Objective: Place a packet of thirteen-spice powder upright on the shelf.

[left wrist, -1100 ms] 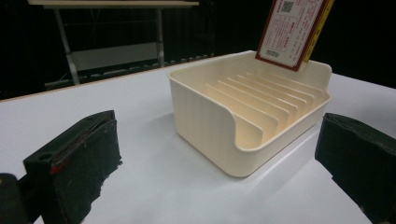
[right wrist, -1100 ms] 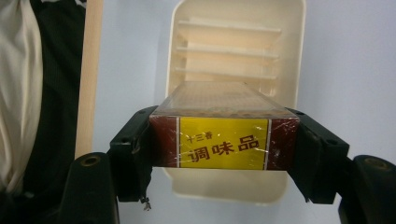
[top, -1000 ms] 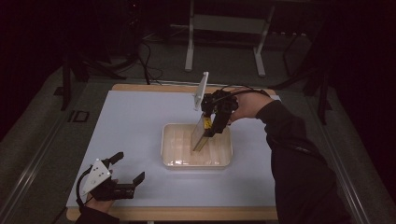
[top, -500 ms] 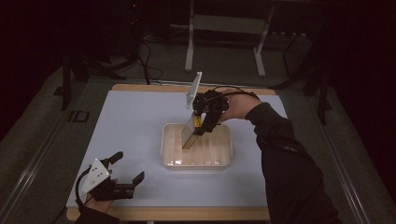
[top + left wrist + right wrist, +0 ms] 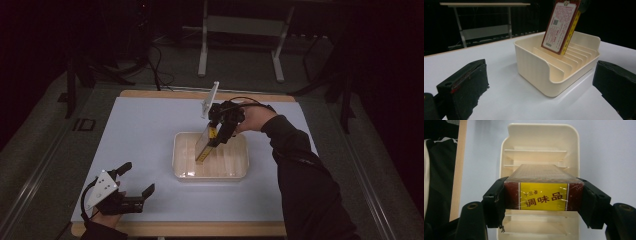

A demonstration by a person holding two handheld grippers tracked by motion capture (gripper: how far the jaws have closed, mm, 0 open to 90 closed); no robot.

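From the high view, the cream plastic slotted rack [image 5: 210,156] sits mid-way across the pale blue surface [image 5: 145,130], with bare room all round it and the wooden edge [image 5: 175,229] running along the near side. The right tongs [image 5: 216,134] hang over the rack, clamped on the flat red-and-yellow packet [image 5: 205,145], whose long axis slants down from the tongs, its lower end down in the rack. The left tongs [image 5: 136,184] rest on the surface near the front left corner, well apart from the rack, jaws spread wide. In the left gripper view, the two black jaws stand far apart with the rack [image 5: 556,67] ahead between them; the packet [image 5: 560,25] leans among the ribs, printed red face this way, yellow edge to the right. In the right gripper view, the jaws pinch the packet [image 5: 543,196] by its narrow sides, yellow end up toward the camera, the rack [image 5: 540,142] directly below.
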